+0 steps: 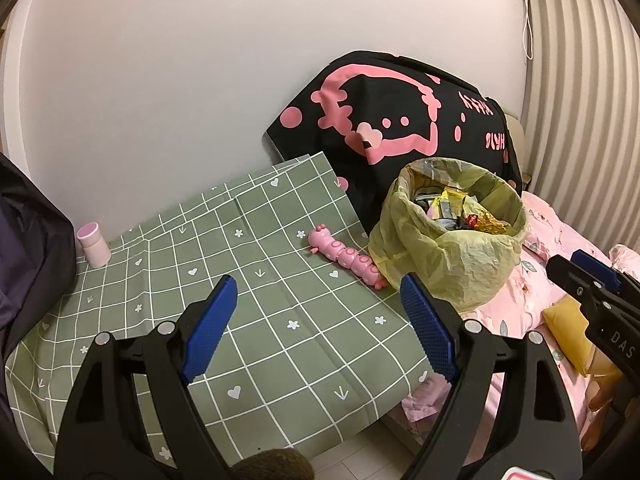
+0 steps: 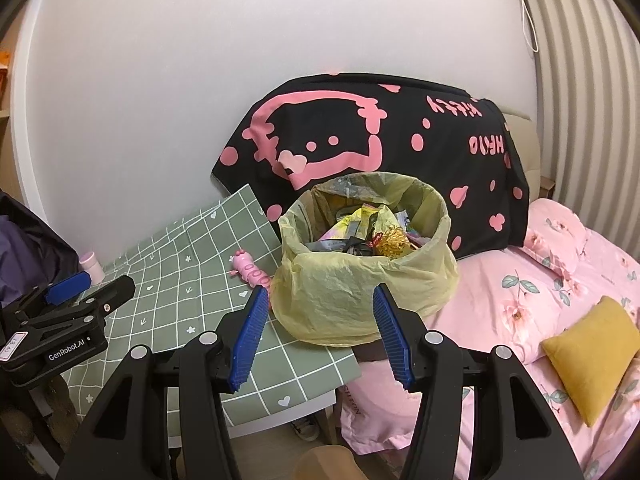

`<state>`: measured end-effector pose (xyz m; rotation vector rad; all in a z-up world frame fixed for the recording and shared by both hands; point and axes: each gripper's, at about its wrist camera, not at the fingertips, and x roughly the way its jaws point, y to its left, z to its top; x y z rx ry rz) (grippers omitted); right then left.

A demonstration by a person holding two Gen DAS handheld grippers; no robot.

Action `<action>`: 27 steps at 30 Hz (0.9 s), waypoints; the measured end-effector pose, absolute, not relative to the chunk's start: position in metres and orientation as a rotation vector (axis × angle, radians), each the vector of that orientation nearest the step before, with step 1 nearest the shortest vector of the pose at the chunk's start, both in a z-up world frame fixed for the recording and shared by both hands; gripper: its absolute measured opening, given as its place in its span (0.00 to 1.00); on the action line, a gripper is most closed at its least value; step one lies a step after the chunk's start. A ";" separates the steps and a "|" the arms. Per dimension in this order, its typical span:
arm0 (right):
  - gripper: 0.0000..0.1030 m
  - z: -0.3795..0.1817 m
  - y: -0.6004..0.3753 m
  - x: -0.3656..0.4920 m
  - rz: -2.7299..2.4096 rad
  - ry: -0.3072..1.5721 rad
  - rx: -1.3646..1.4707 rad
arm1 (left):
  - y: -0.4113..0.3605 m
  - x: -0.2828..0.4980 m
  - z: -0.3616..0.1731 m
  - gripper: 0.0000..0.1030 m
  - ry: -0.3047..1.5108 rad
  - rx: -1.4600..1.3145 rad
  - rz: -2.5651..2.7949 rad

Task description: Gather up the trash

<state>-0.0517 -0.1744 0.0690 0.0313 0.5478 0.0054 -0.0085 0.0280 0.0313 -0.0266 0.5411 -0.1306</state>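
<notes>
Trash (image 1: 460, 210) is filling a bin lined with a yellow-green bag (image 1: 444, 252), sitting at the right edge of a green checked cloth (image 1: 256, 300) in the left wrist view. A pink caterpillar toy (image 1: 344, 256) is lying just beside the bin, and the left gripper (image 1: 316, 304) is hovering over the cloth with jaws spread, nothing between them. In the right wrist view, the right gripper (image 2: 318, 312) is pointing at the bag (image 2: 360, 280), jaws gaping and empty, while a yellow cushion (image 2: 592, 356) is lying on the pink bedding (image 2: 500, 300).
</notes>
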 end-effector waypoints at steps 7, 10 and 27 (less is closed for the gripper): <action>0.50 0.070 -0.176 -0.054 -0.005 0.547 0.038 | 0.027 -0.009 0.031 0.77 0.540 -0.026 -0.132; 0.50 0.070 -0.176 -0.054 -0.005 0.546 0.036 | 0.026 -0.010 0.031 0.77 0.540 -0.025 -0.134; 0.50 0.069 -0.175 -0.050 0.003 0.554 0.035 | 0.028 -0.009 0.031 0.77 0.540 -0.030 -0.135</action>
